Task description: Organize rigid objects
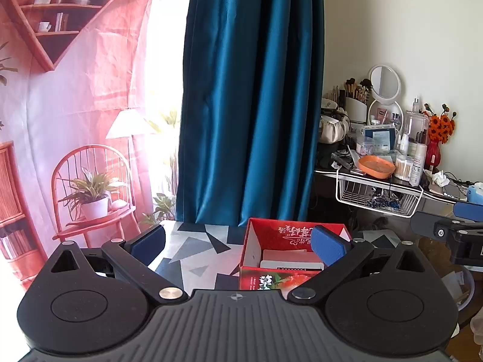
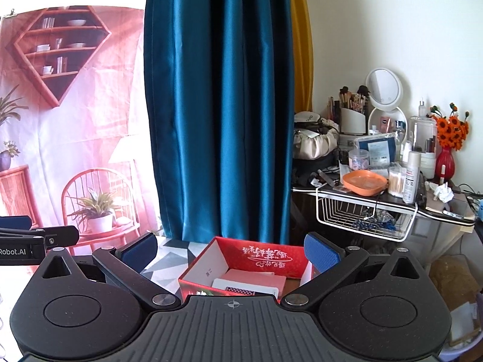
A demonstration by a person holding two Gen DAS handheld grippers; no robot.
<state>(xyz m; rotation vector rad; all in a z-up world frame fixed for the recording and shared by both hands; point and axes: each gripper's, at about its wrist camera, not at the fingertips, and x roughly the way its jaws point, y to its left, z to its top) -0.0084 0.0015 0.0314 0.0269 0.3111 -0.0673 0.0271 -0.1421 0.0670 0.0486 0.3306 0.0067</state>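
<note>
A red open-topped cardboard box point(image 1: 282, 235) stands on a table with a grey geometric pattern point(image 1: 196, 250). Flat white and pink packs lie inside it point(image 1: 291, 261). My left gripper point(image 1: 238, 246) is open and empty, held above the table with its right finger over the box's right side. In the right wrist view the same box point(image 2: 265, 255) sits between my fingers with the packs point(image 2: 250, 283) inside. My right gripper point(image 2: 231, 253) is open and empty above the box. Each gripper shows at the other view's edge: the right gripper point(image 1: 452, 226), the left gripper point(image 2: 39, 238).
A blue curtain point(image 1: 250, 90) hangs right behind the table. A cluttered dressing table with an orange dish point(image 1: 375, 166), a round mirror point(image 1: 385, 83) and a wire basket point(image 1: 377, 196) stands at the right. A pink printed backdrop point(image 1: 75, 105) fills the left.
</note>
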